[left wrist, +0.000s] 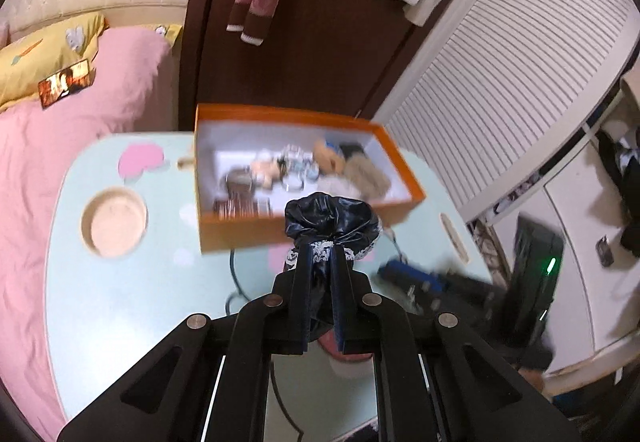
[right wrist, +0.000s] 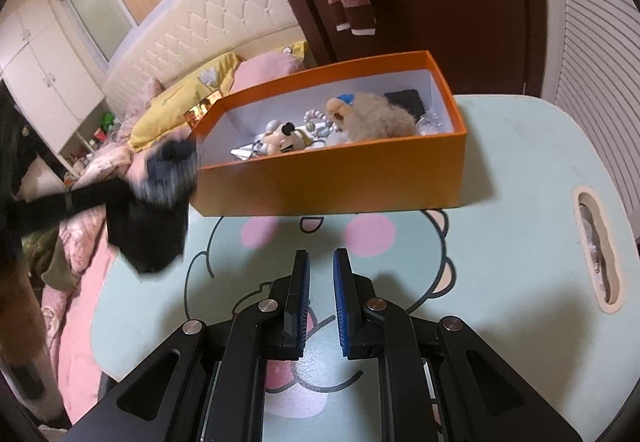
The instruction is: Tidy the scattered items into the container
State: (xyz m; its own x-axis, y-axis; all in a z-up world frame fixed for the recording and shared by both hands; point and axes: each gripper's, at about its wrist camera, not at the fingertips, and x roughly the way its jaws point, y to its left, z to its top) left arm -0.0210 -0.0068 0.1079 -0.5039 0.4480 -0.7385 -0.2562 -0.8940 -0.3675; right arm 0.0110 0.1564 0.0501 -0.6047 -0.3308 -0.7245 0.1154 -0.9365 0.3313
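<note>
A glossy black fabric piece [left wrist: 330, 216] with a white lace edge, gathered into a puffed, crinkled bunch, is pinched between the fingers of the left gripper [left wrist: 322, 254], which is clamped tight on it and holds it in the air just in front of the near wall of the orange box [left wrist: 240, 232]. From the right wrist view the same gripper appears as a blurred dark shape beside the box's left end. One box stands on the pale green cartoon-printed table [right wrist: 520, 170]; its white interior already holds a jumble of small things, among them one fluffy beige plush [right wrist: 380, 118], one cartoon figure with dark glasses [right wrist: 286, 140], one bead bracelet [right wrist: 316, 120] and one flat black item [right wrist: 406, 102] at the far end; others are too blurred to count. The right gripper [right wrist: 321, 262] hangs over the table in front of the box with its two blue-padded fingers drawn in as far as they go and nothing between them, touching nothing. One round recess [left wrist: 114, 222] and one slot-shaped handle hole [right wrist: 598, 254] are set in the tabletop.
</note>
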